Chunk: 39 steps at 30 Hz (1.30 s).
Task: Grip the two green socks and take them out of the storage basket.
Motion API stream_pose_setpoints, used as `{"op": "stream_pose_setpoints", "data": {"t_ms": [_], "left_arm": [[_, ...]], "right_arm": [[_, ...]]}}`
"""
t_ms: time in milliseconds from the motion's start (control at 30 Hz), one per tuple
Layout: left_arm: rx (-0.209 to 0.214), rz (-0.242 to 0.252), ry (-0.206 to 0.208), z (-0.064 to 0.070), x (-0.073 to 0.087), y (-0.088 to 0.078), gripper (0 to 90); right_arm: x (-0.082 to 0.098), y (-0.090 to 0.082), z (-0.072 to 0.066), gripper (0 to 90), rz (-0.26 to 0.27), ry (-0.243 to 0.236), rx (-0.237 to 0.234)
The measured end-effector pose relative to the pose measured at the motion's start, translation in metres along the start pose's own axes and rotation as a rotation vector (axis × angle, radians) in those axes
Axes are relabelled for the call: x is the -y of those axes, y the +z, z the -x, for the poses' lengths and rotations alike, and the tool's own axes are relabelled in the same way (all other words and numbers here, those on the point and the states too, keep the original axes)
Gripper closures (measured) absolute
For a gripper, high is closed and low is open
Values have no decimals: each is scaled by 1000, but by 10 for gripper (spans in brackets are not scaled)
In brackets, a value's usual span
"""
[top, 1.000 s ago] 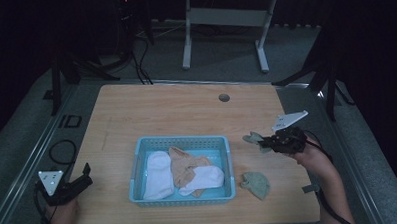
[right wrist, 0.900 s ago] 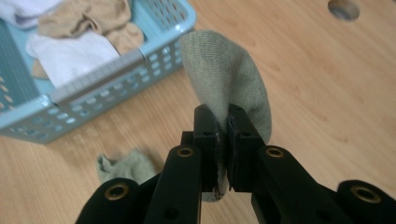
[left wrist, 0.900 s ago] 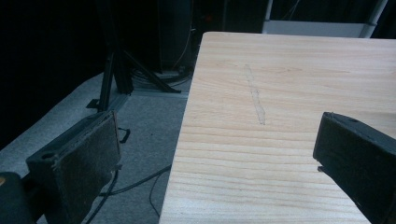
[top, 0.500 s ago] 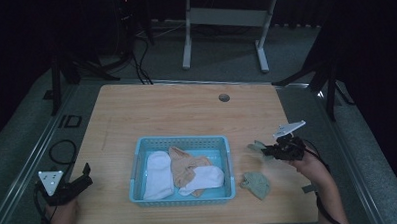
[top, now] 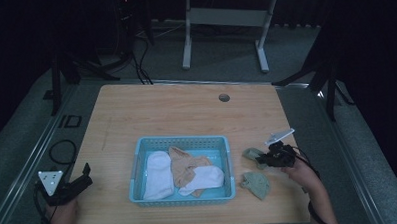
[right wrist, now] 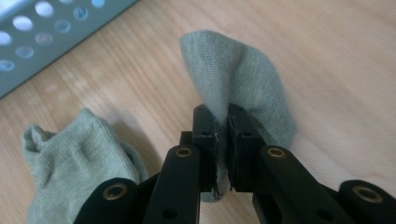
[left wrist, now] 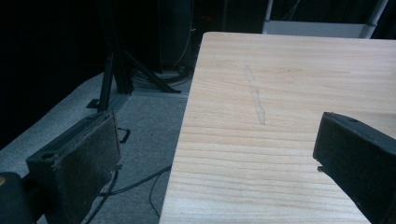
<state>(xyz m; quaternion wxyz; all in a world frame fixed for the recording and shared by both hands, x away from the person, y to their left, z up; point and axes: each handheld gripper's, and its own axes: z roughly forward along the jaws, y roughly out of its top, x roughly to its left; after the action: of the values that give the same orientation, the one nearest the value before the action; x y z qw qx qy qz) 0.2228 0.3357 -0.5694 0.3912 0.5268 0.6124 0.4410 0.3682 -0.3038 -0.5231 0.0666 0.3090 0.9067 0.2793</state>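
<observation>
Dark floor and black stands ring a pale wooden surface (top: 186, 112). Near its front edge sits a blue basket (top: 181, 141) with two white socks (top: 157, 174) and a tan cloth (top: 184, 167) inside.

To the right of the basket, the right claw (top: 264, 159) is clamped on a green sock (right wrist: 238, 79), pinching a fold of it between both pads. In the right gripper view that sock rises from the pads and drapes over onto the wood beyond them. A second green sock (top: 255, 184) lies crumpled on the surface just beside it, nearer the front edge, also outside the basket; whether the two touch cannot be told.

At the front left corner, the left claw (top: 83, 177) stands apart with nothing between its pads, well away from the basket. In the left gripper view one pad (left wrist: 88, 163) hangs over the floor and the other over the wood.
</observation>
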Motion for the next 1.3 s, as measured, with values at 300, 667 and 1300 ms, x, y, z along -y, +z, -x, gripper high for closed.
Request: {"op": "stream_pose_setpoints", "data": {"t_ms": [300, 667, 1300], "left_arm": [[0, 0, -1, 0, 0, 0, 4], [0, -2, 0, 0, 0, 0, 4], [2, -2, 0, 0, 0, 0, 4]], "right_arm": [[2, -14, -4, 499, 68, 54, 25], [28, -37, 13, 293, 152, 219, 136], [84, -28, 43, 117, 294, 500, 355]]}}
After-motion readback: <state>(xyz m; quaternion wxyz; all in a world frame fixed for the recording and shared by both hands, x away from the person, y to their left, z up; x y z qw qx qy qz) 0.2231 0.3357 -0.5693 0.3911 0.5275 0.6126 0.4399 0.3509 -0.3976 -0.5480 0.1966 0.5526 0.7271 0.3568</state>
